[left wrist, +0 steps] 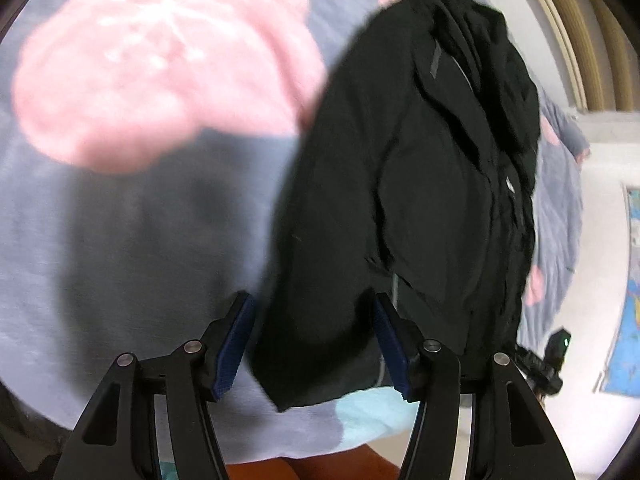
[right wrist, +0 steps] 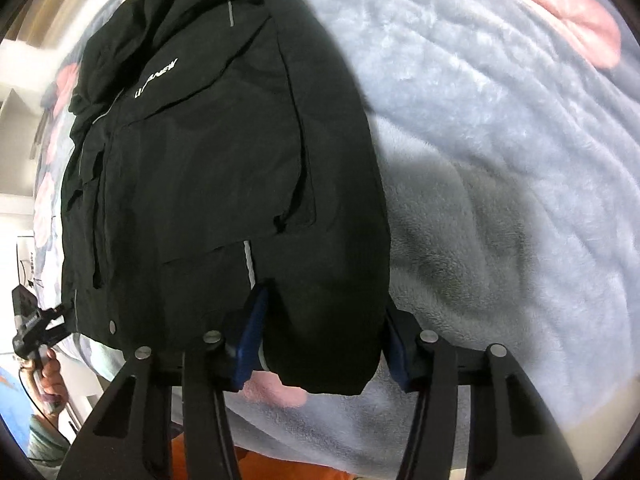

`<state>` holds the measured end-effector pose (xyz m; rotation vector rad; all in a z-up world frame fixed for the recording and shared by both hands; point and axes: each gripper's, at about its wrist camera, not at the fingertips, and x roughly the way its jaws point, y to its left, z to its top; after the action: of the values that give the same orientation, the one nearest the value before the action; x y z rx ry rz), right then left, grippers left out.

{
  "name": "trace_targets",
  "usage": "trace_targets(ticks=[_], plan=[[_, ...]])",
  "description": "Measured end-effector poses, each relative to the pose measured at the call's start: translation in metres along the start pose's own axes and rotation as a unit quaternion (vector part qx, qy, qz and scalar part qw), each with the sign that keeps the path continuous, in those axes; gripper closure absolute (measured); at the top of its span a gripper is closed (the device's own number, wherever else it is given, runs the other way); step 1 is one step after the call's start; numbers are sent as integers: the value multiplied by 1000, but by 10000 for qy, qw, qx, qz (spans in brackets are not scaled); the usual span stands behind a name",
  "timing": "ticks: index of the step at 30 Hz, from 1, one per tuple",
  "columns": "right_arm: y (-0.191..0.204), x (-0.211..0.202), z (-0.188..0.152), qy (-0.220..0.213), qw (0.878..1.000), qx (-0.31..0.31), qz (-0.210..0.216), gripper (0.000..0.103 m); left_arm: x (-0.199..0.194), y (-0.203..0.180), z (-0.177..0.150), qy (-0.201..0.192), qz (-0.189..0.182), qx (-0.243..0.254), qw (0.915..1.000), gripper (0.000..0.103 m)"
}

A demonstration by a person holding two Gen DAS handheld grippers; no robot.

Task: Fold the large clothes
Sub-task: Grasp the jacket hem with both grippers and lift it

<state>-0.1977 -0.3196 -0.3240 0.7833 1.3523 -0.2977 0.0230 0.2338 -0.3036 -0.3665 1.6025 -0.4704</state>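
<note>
Where jacket (left wrist: 420,184) lies — fleecy grey blanket (left wrist: 120,240)

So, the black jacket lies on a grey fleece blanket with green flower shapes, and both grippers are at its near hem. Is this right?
Not quite: the flower shapes are pink, not green. The left wrist view shows a large pink flower on the grey fleece blanket. The rest holds: the black jacket lies on it, with the left gripper and right gripper at its near hem.
</note>
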Motion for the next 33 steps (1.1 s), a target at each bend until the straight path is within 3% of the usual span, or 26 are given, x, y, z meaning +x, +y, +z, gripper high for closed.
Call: trace_targets(ticks=[4,7,10,11,12,14,15,17,25,33], plan=[[1,7,5,33,10000,43,53,45,10,-18,-3,80,81,356,9993,40],[-6,20,10,119,9991,320,267,43,17,-17,1,221,-62,342,9992,37],[-16,19,14,81,9976,521,452,43,22,-15,4,296,33,398,9988,37],[-14,17,13,42,9978,498,429,47,21,-17,4,272,70,437,9986,38],[-10,13,12,-10,9983,420,405,51,19,-22,3,226,134,554,9981,47],[-2,2,10,-152,9989,207,401,70,13,-34,-1,135,174,887,9958,66],[3,-3,9,-222,9991,98,339,73,11,-40,-2,106,77,953,9954,82],[18,-14,9,-329,9991,-113,262,79,2,-53,-2,-13,-64,1090,9940,87],[47,-55,21,-675,9964,-412,322,84,-41,-101,18,-476,-568,1466,9864,89],[59,-115,51,-1347,9880,-443,607,84,-86,-138,45,-1063,-908,1722,9751,89]])
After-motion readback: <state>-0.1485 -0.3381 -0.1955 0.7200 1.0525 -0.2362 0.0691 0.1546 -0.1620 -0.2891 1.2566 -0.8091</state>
